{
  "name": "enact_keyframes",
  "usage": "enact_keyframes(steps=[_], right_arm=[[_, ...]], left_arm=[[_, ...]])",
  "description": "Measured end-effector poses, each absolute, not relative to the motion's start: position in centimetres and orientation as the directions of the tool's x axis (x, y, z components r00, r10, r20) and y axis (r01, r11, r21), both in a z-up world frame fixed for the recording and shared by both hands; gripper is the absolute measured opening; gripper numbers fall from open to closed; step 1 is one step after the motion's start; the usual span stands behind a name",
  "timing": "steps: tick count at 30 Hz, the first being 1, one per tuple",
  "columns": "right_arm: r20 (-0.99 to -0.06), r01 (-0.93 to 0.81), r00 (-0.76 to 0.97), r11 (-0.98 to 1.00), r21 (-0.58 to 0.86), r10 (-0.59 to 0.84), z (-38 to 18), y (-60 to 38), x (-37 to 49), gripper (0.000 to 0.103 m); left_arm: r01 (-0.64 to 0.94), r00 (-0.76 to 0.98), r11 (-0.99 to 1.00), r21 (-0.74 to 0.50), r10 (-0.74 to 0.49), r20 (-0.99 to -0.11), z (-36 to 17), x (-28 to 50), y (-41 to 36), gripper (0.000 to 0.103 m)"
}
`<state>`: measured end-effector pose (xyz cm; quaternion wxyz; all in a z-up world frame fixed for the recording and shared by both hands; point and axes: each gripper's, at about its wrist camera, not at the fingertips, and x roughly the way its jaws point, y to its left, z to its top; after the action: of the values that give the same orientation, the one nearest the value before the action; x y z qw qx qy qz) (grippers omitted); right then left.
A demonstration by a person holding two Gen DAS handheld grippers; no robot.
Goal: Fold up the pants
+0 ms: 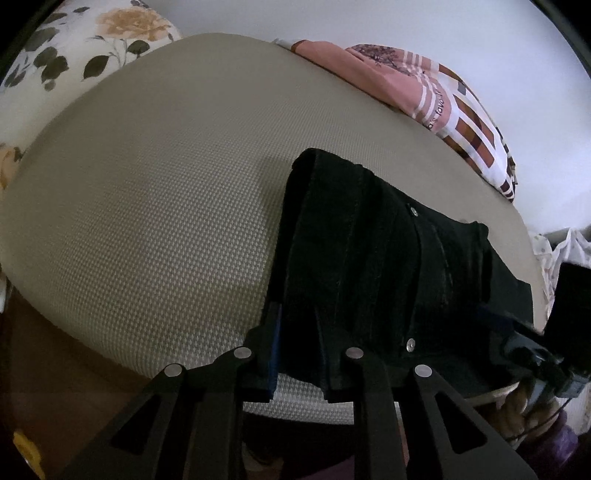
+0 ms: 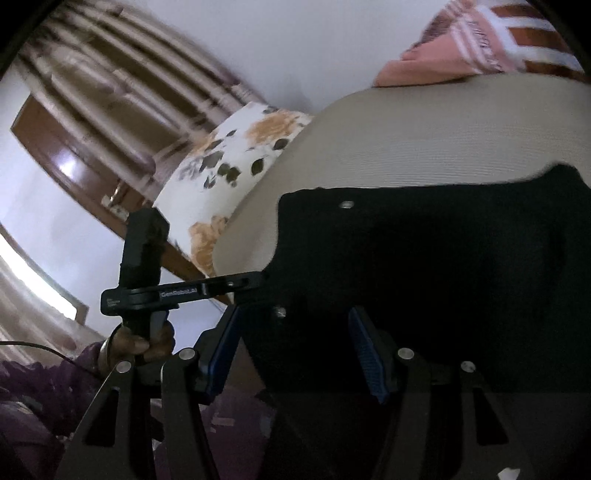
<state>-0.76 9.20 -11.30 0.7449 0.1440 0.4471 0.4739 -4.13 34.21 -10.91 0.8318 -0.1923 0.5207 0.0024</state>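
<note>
A broad beige woven-textured mattress surface [image 1: 155,192] fills most of the left wrist view, and appears again in the right wrist view [image 2: 424,140]; behind it rises a plain white wall [image 1: 424,26]; a white pillow printed with orange roses and dark green leaves [image 1: 92,40] lies at the far left corner of the mattress, seen also from the right wrist camera [image 2: 236,155]; a folded pink blanket with white stripes and brown squares [image 1: 436,96] lies along the far edge against the wall; a glossy brown wooden door frame [image 2: 62,162] catches a highlight; blurred brown-and-cream striped curtains [image 2: 122,66] hang above it; bright daylight enters at a window [image 2: 33,273] low on the left.
</note>
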Motion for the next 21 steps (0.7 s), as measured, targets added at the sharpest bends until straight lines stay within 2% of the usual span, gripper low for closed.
enact_keyframes(steps=[3,6,14,15,16,17,19,21], right_arm=[[-0.568,-0.633,0.146,0.518,0.576,0.81,-10.0,11.5,0.3,0.058],[-0.63,-0.699,0.186,0.552,0.455,0.754,-8.4,14.5,2.6,0.065],[-0.716,-0.805,0.169,0.514,0.297,0.677,-7.8,21.9,6.7,0.065],[-0.736,-0.829,0.169,0.498,0.254,0.656,-8.3,23.0,6.5,0.063],[-0.753,-0.841,0.193,0.502,0.204,0.629,-8.7,23.6,6.3,0.047],[-0.784,-0.843,0.25,0.526,0.112,0.569,-9.5,24.6,6.3,0.027],[-0.801,-0.83,0.283,0.553,0.071,0.527,-10.7,25.0,6.7,0.026],[-0.786,-0.811,0.317,0.582,0.066,0.531,-10.9,24.9,7.5,0.025]], left_arm=[[-0.206,0.459,0.928,-0.31,-0.188,-0.868,-11.1,-3.8,33.7,0.018],[-0.217,0.46,0.923,-0.318,-0.191,-0.867,-11.1,-3.5,33.4,0.018],[-0.226,0.466,0.921,-0.319,-0.186,-0.865,-11.1,-3.4,33.1,0.019],[-0.226,0.465,0.92,-0.319,-0.186,-0.865,-11.1,-3.3,33.2,0.02],[-0.227,0.468,0.922,-0.315,-0.181,-0.865,-11.0,-3.3,33.2,0.022],[-0.23,0.473,0.924,-0.305,-0.168,-0.865,-11.0,-3.3,33.2,0.026],[-0.243,0.488,0.93,-0.274,-0.127,-0.864,-10.6,-3.3,33.4,0.038],[-0.268,0.496,0.932,-0.242,-0.081,-0.864,-10.2,-3.4,33.8,0.06]])
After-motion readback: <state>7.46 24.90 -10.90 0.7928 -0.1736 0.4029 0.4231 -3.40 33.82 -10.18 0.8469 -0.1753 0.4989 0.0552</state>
